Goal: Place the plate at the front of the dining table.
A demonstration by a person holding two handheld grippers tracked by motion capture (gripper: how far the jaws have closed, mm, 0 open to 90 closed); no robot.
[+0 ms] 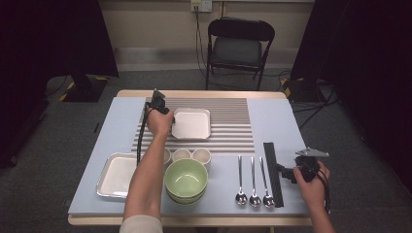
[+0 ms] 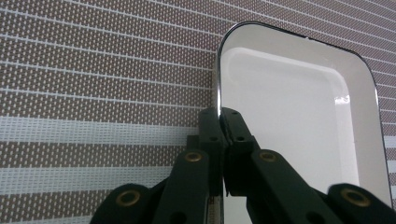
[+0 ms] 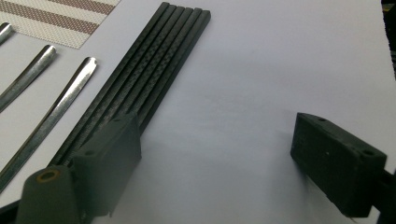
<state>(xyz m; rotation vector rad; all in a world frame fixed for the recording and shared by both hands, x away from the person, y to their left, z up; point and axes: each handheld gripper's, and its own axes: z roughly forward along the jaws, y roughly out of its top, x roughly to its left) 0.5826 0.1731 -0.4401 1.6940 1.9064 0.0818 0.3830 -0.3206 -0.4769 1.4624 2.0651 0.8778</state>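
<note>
Striped placemat (image 1: 228, 127) mid-frame carries the square white plate (image 1: 192, 124). Our left gripper (image 2: 219, 123) is clamped tight on its left rim. We judge it rigid, glossy, slippery, breakable; rim is the only hold. Right gripper (image 3: 217, 154) gapes empty beside black chopsticks (image 3: 154, 60).

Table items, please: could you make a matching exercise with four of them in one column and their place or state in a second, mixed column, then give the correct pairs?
Column one:
1. left tool
2. right tool
3. green bowl
4. three spoons

Column two:
A. lying side by side, left of the black chopsticks
B. open, resting on the bare blue surface beside the chopsticks
C. shut on the rim of the square white plate on the striped placemat
D. near the table's front edge, in front of three small cups

Pairs: 1-C, 2-B, 3-D, 4-A
</note>
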